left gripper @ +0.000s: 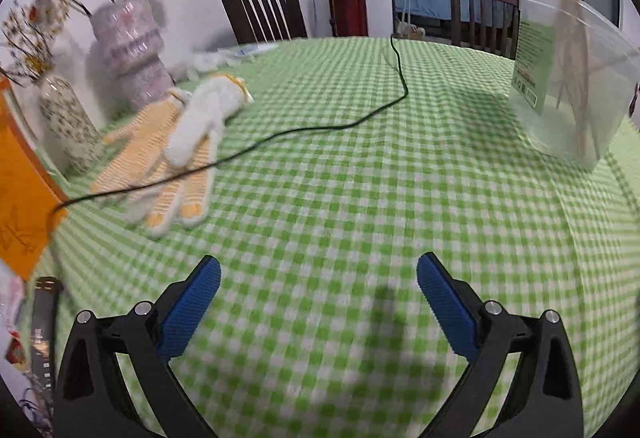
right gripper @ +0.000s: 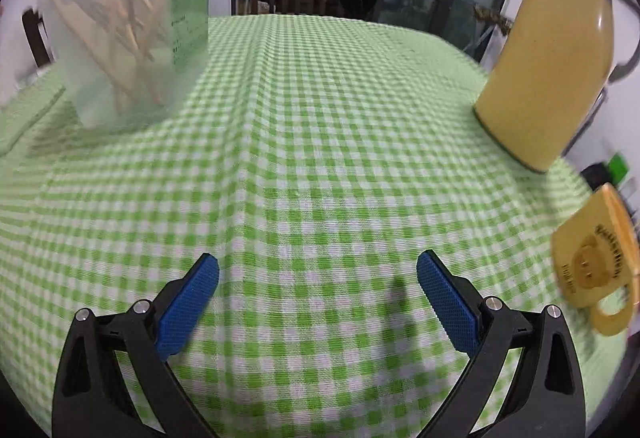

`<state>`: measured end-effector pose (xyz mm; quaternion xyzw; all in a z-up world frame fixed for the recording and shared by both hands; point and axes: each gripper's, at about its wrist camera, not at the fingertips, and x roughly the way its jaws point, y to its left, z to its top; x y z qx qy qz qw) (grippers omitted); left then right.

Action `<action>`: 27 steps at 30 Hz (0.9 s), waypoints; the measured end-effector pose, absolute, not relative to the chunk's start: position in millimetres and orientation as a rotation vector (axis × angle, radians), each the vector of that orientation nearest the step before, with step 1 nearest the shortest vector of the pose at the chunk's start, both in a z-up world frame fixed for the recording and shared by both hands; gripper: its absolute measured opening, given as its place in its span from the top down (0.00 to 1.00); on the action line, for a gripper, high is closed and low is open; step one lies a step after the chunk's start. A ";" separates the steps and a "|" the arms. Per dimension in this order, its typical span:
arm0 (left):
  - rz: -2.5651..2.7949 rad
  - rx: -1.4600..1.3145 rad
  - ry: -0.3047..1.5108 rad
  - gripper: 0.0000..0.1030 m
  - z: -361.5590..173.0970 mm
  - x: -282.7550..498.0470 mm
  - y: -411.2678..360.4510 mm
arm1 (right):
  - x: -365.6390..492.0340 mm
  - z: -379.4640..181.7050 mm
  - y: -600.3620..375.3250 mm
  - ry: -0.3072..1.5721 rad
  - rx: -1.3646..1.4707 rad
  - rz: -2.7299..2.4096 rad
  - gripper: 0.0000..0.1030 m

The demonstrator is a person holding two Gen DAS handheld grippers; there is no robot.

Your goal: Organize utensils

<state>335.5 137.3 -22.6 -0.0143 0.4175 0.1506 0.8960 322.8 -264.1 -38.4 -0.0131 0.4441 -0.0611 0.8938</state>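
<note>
Green and white checked cloth (left gripper: 360, 178) covers the whole table; it looks a bit blurry. On it stands a clear plastic tub (left gripper: 572, 78) with a green label; it sits far from the left tongs, up on the right side, and pale wooden sticks (left gripper: 580, 50) lean inside it, poking out of the top. The right camera sees the same tub on its far left. A tall yellow jug (right gripper: 548, 66) stands on the right side of the table, and a yellow mug (right gripper: 592, 262) sits nearer, just below it. A pair of work gloves (left gripper: 172, 154) lies on the left, with a thin black cord (left gripper: 320, 128) running over them. The left tongs (left gripper: 319, 272) are wide apart and hold nothing; the right tongs (right gripper: 318, 272) are wide apart too and hold nothing; both hang over bare cloth.
</note>
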 end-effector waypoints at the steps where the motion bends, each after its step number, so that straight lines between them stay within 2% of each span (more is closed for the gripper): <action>1: 0.299 -0.060 0.879 0.07 -26.2 340.3 141.8 | 325.3 -37.2 -268.3 0.927 -0.005 -0.118 0.07; 4: 0.306 -0.115 0.912 0.07 -37.4 346.7 144.9 | 328.5 -41.1 -283.1 0.946 0.093 -0.083 0.07; 27: 0.282 -0.115 0.944 0.06 -48.8 354.9 144.6 | 327.8 -41.2 -281.9 0.950 0.080 -0.086 0.07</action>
